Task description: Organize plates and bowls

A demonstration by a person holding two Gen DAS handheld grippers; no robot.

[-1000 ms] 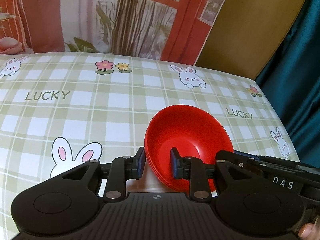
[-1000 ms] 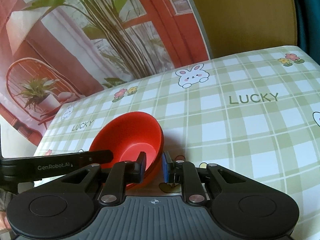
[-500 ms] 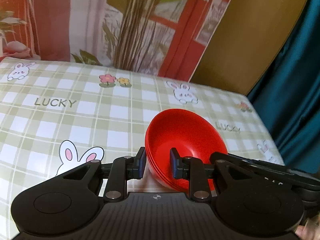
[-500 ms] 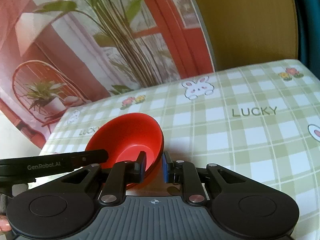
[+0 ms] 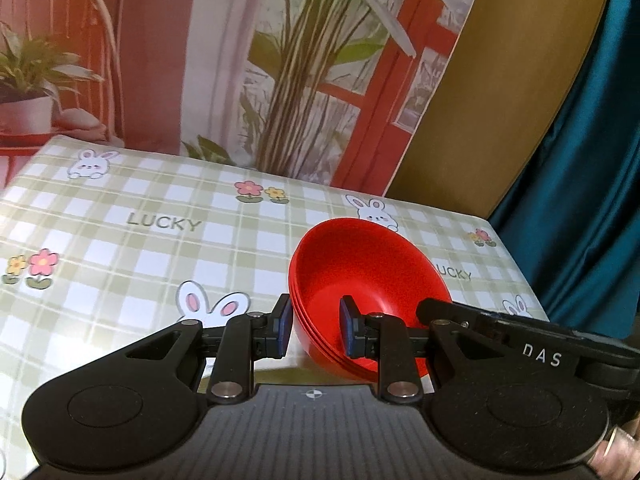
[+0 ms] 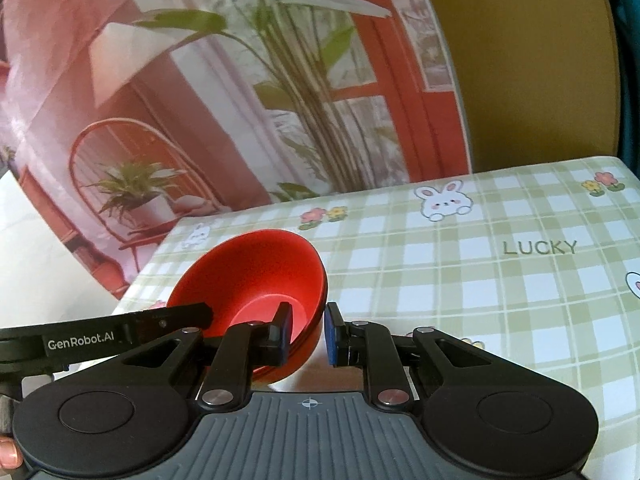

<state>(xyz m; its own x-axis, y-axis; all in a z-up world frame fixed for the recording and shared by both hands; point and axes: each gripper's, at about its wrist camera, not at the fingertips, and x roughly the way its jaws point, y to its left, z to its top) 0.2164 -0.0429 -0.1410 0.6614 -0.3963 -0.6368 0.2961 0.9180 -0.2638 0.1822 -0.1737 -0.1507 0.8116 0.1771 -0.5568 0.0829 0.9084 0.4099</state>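
Two grippers hold one stack of red bowls [image 5: 372, 276] above the checked tablecloth [image 5: 120, 248]: my left gripper [image 5: 316, 330] clamps its 9 o'clock rim, my right gripper [image 6: 307, 334] its 3 o'clock rim, equally near.

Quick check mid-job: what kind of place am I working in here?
Probably a staged home dining setup: a table with a bunny-print checked tablecloth, a printed backdrop of plants and a red door, and stacked red bowls.

I see the table [image 5: 120, 248] under a green-and-white checked cloth [image 6: 480, 304] printed with rabbits, flowers and LUCKY. I cannot tell whether the stacked red bowls [image 5: 360, 272] touch it.
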